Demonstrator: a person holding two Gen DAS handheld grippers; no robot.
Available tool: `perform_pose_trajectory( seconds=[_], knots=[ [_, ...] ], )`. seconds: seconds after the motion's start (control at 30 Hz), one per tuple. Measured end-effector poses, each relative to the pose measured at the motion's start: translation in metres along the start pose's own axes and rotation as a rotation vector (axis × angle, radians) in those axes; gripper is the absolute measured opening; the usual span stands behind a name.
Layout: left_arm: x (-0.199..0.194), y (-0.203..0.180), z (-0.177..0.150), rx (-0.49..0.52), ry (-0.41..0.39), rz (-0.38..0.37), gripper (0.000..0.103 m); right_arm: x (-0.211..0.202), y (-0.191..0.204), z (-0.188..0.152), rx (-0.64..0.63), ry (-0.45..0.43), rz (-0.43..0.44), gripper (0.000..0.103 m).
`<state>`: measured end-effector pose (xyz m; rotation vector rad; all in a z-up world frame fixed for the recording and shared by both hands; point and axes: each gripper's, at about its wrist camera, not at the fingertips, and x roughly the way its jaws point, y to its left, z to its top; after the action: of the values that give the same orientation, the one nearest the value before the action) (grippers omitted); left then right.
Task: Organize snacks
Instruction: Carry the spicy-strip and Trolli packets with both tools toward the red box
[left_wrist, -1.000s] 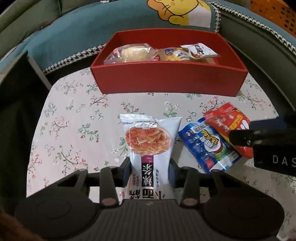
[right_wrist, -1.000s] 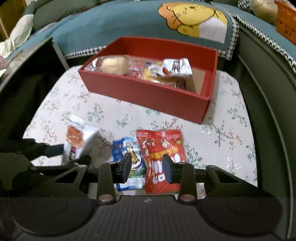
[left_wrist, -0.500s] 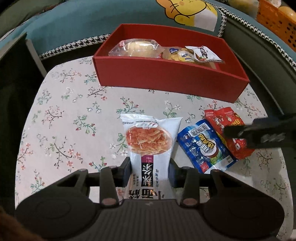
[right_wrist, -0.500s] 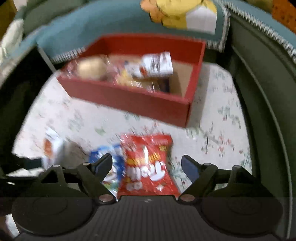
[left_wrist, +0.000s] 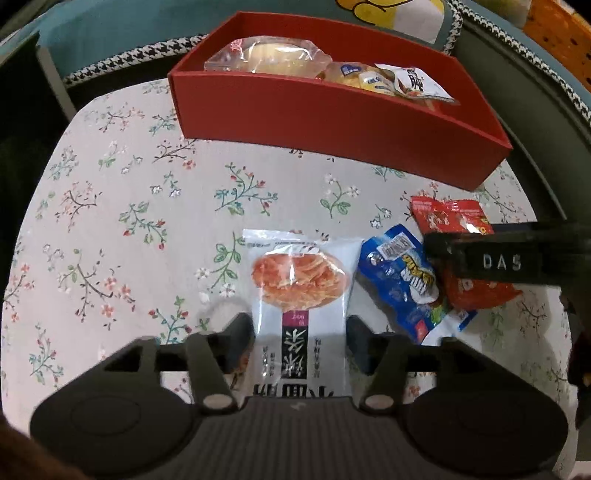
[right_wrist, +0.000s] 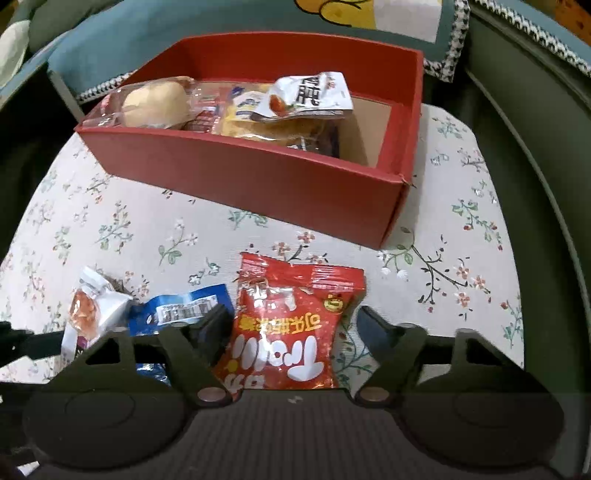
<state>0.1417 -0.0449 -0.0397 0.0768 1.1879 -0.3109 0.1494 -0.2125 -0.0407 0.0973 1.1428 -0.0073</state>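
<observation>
Between your left gripper fingers lies the white noodle-snack packet, flat on the floral tablecloth. Those jaws have just been opening from a tight pinch and now stand wide, clear of the packet's edges, so you have let it go. Your right gripper has dropped closer to the red snack bag; its jaws have just been closing and sit at medium width, straddling the bag, the left pad near its edge, not visibly pressing. Just beside it lies the blue packet. Farther back, the red box holds several snacks, with bare floor at its right end, probably where these three belong.
</observation>
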Motion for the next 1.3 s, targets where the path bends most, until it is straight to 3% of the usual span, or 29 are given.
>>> perform_pose_trajectory(
  seconds=[0.1,0.17,0.37,0.87,1.3],
  knots=[
    [0.002,-0.003,0.0,0.013,-0.007,0.015,0.093,-0.002,0.0,-0.002,0.003,0.002,0.006,0.061],
    [0.001,-0.007,-0.002,0.034,-0.016,0.054,0.078,-0.004,0.0,-0.002,0.002,0.002,0.002,0.059],
    [-0.006,-0.007,-0.003,0.031,-0.03,0.058,0.069,-0.014,0.003,-0.003,-0.012,-0.027,0.002,0.057],
    [-0.044,-0.012,0.009,0.049,-0.142,0.028,0.068,-0.049,0.005,0.005,0.006,-0.117,0.052,0.057],
    [-0.062,-0.025,0.051,0.079,-0.24,0.039,0.068,-0.07,0.006,0.021,0.017,-0.193,0.064,0.057]
  ],
)
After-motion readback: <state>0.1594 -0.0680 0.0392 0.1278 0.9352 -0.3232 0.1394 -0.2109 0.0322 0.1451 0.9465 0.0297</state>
